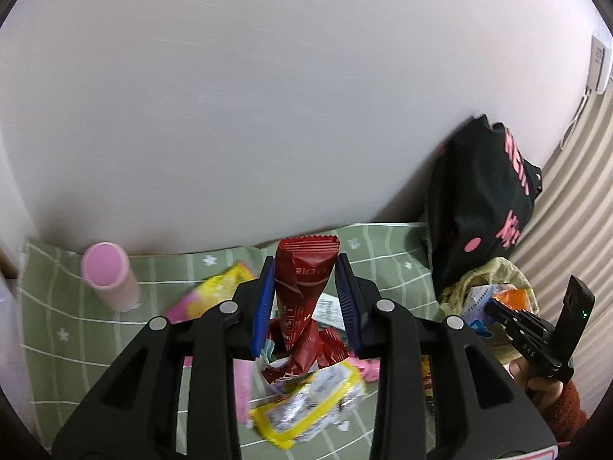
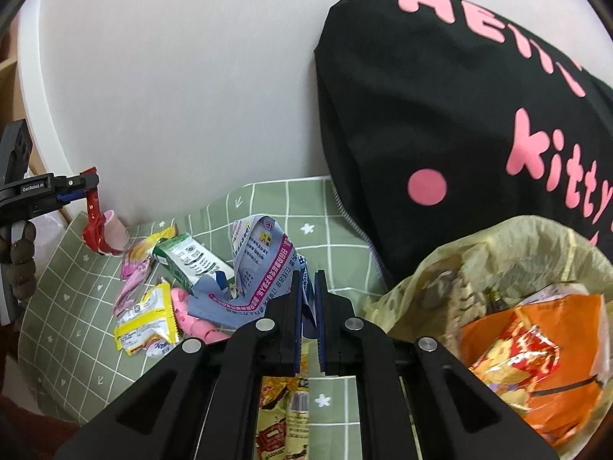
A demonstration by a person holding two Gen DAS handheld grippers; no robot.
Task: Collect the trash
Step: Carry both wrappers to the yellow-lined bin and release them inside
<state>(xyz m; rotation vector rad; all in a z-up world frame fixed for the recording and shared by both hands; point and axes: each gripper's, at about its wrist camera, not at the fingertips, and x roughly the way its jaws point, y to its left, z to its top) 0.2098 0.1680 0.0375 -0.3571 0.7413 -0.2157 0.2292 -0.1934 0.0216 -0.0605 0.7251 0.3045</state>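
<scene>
Left wrist view: a red snack wrapper [image 1: 302, 287] is held pinched in the left gripper [image 1: 306, 299] above the littered worktop [image 1: 76, 345]; light, crinkly and slippery, it is best taken mid-body. A blue printed paper [image 2: 264, 268] is clamped by the right gripper [image 2: 309, 322] beside the yellow trash bag [image 2: 498, 253].

A lived-in home corner: a counter under a green checked cloth [image 2: 337, 207] against a plain wall [image 1: 268, 96], a black Hello Kitty bag [image 2: 459, 134], a pink cup [image 1: 111, 280], scattered snack wrappers [image 2: 147, 320].
</scene>
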